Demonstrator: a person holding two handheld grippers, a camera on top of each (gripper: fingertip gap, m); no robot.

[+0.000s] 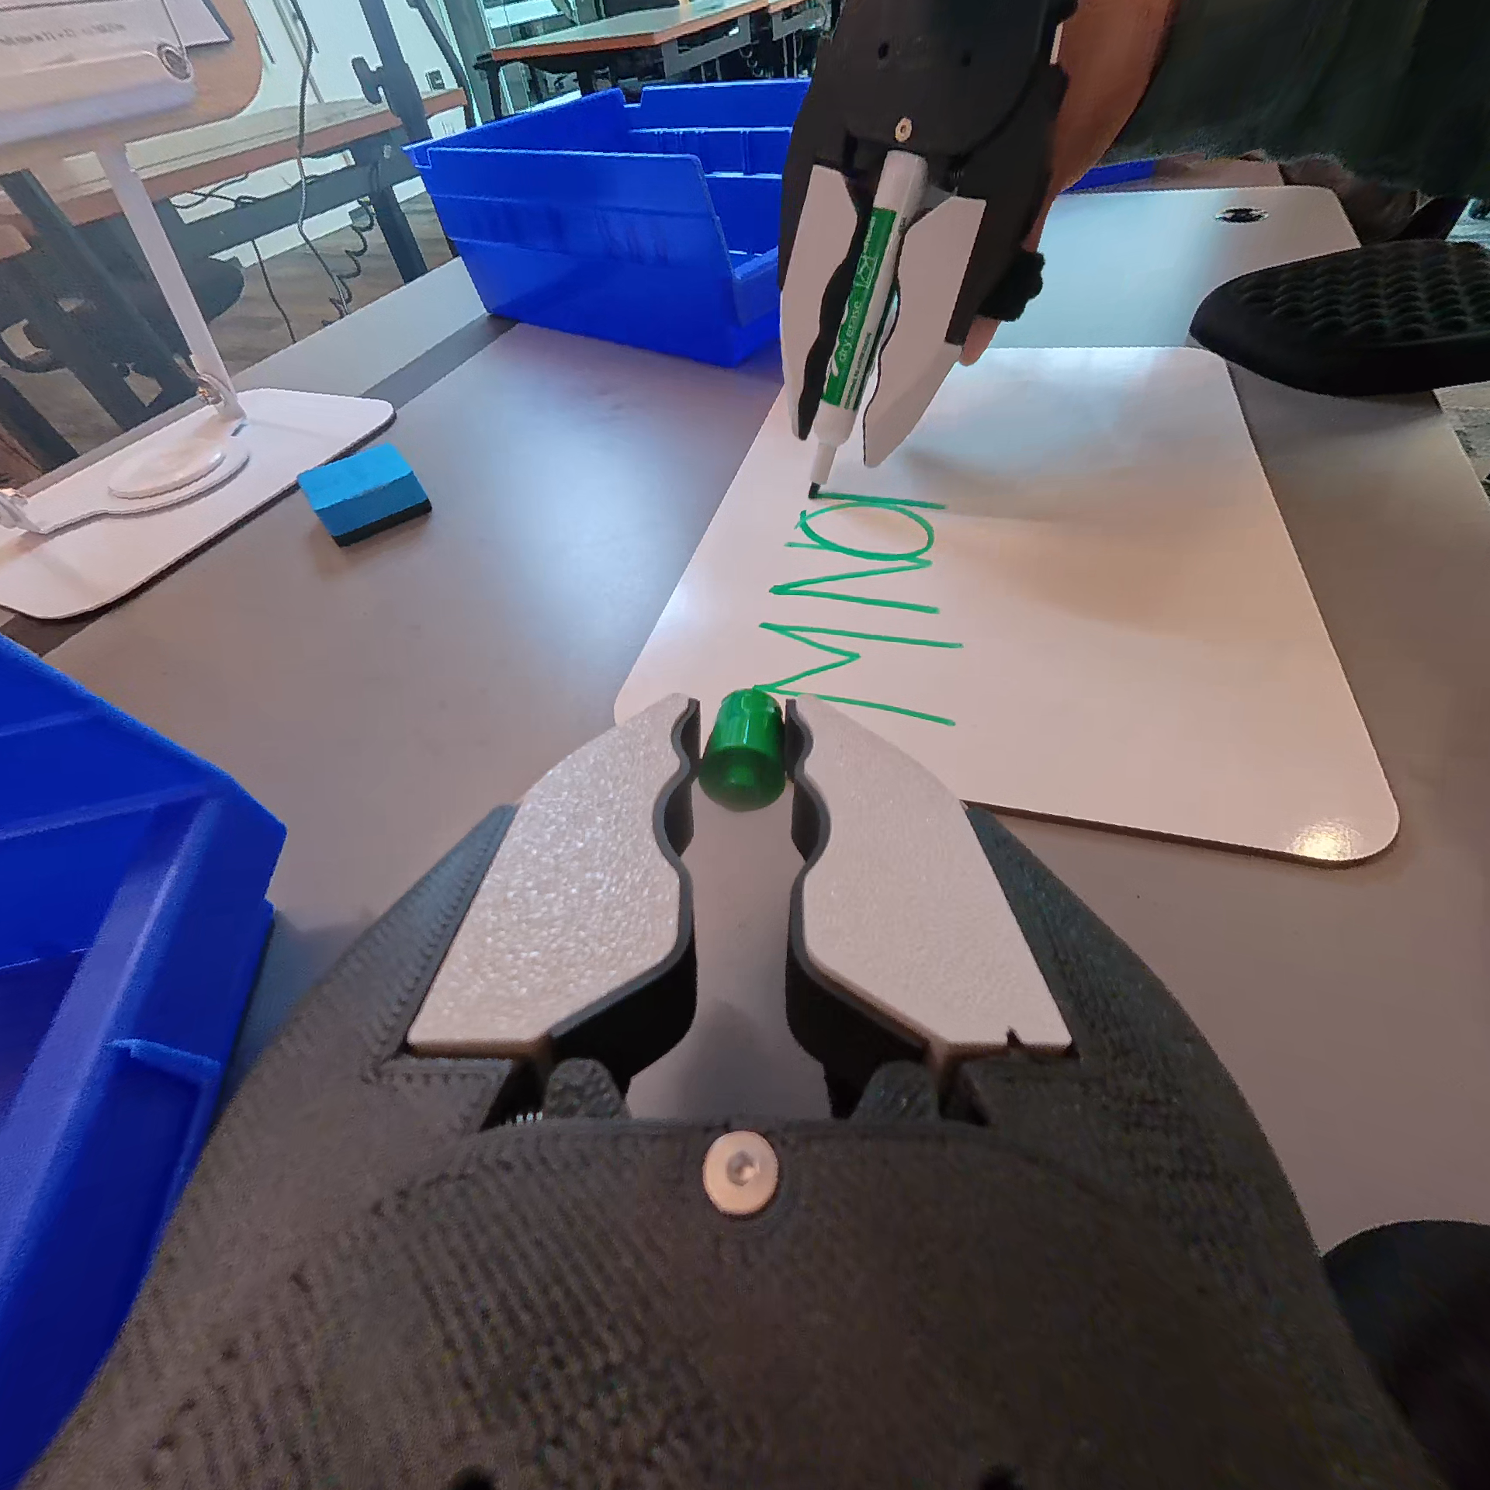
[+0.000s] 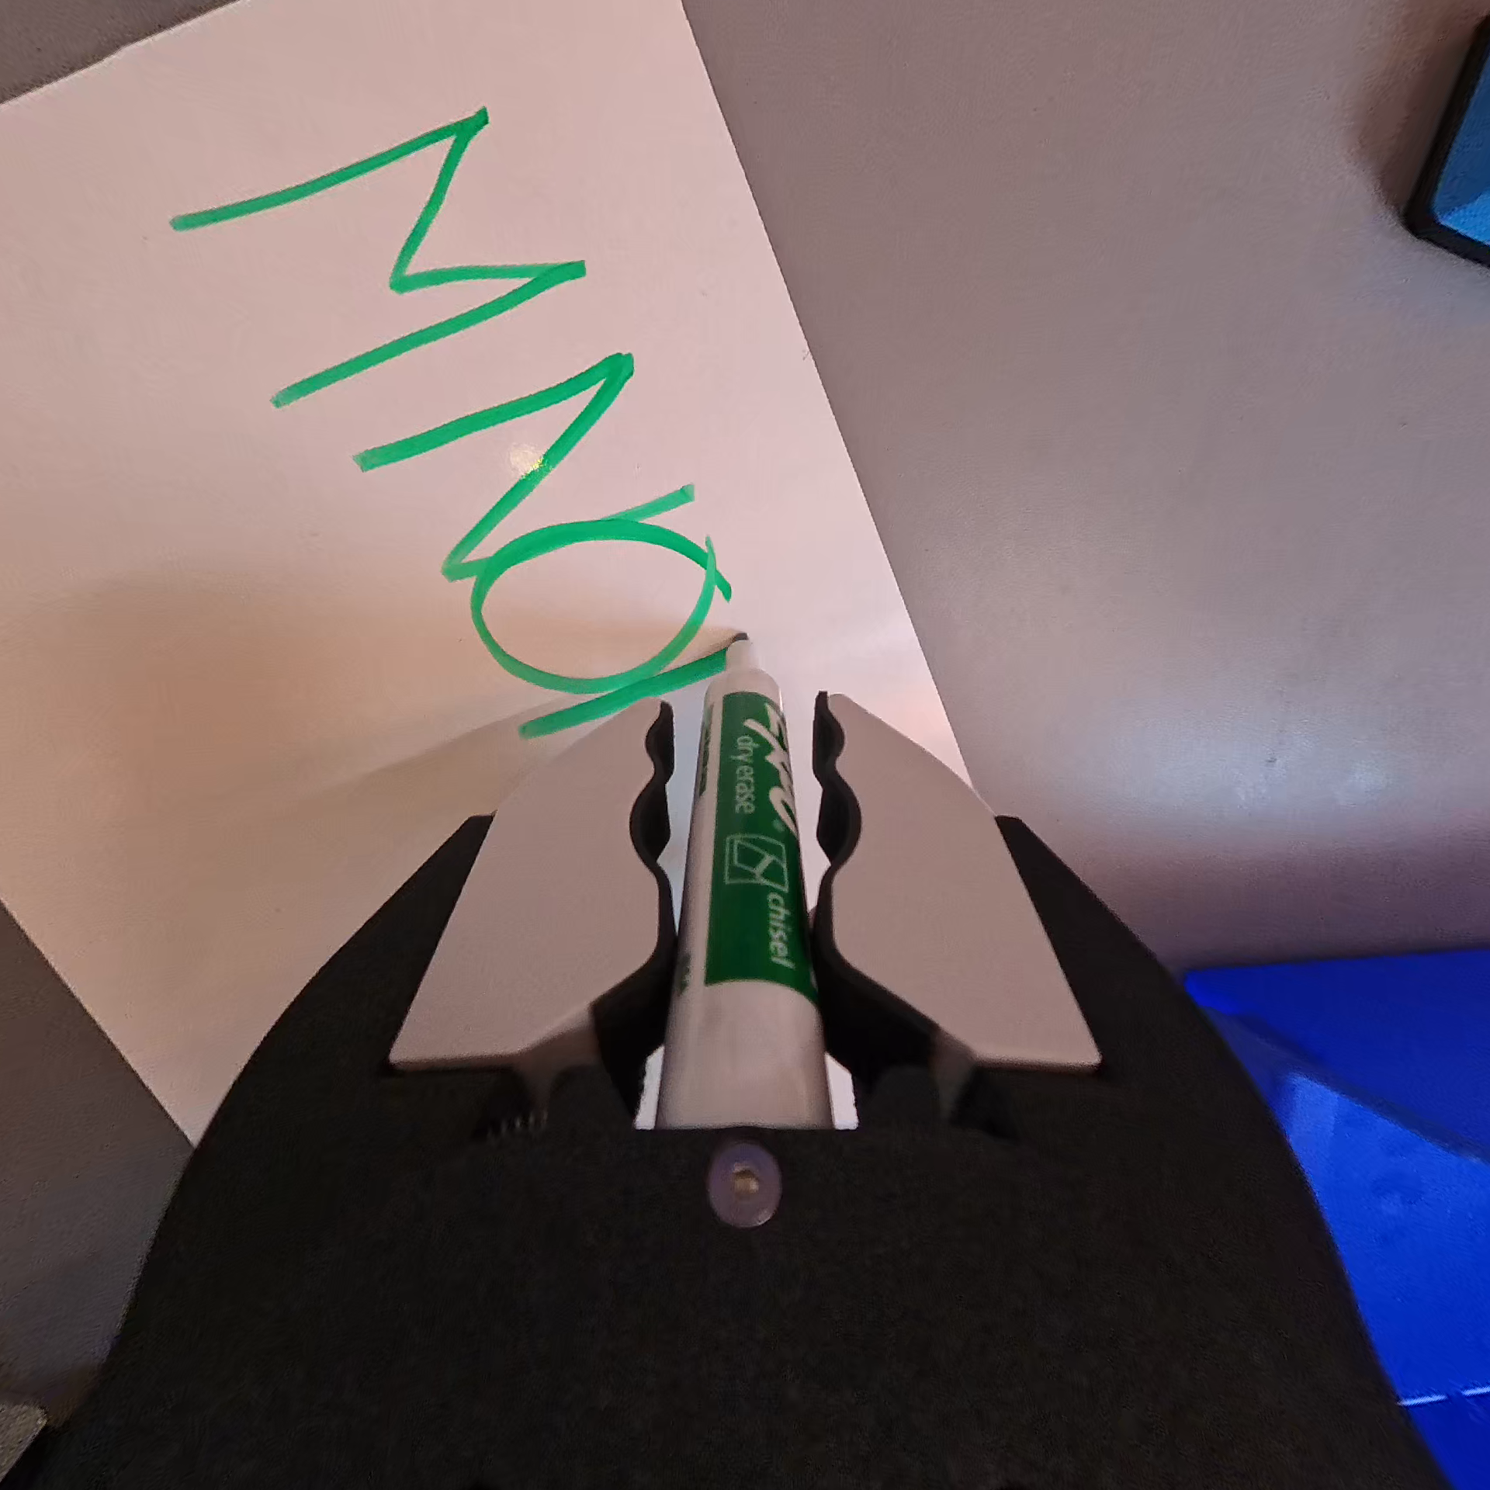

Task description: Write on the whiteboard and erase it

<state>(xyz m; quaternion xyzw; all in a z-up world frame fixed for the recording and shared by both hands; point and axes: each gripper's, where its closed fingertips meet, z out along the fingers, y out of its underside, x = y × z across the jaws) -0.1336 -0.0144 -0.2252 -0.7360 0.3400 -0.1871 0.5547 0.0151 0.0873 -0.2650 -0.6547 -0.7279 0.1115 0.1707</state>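
whiteboard (image 2: 242, 726): left edge cut off by frame | eraser (image 2: 1459, 193): mostly cropped, upper right | marker (image 2: 750, 927): rear end hidden in gripper body

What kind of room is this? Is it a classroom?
Probably an office or workshop, not surely a classroom. There are other desks behind with dangling cables, blue storage bins, and a desk lamp beside the whiteboard.

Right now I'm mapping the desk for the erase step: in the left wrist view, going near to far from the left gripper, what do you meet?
Left gripper clamping the green cap → whiteboard with green strokes → marker in the right gripper → blue bin.
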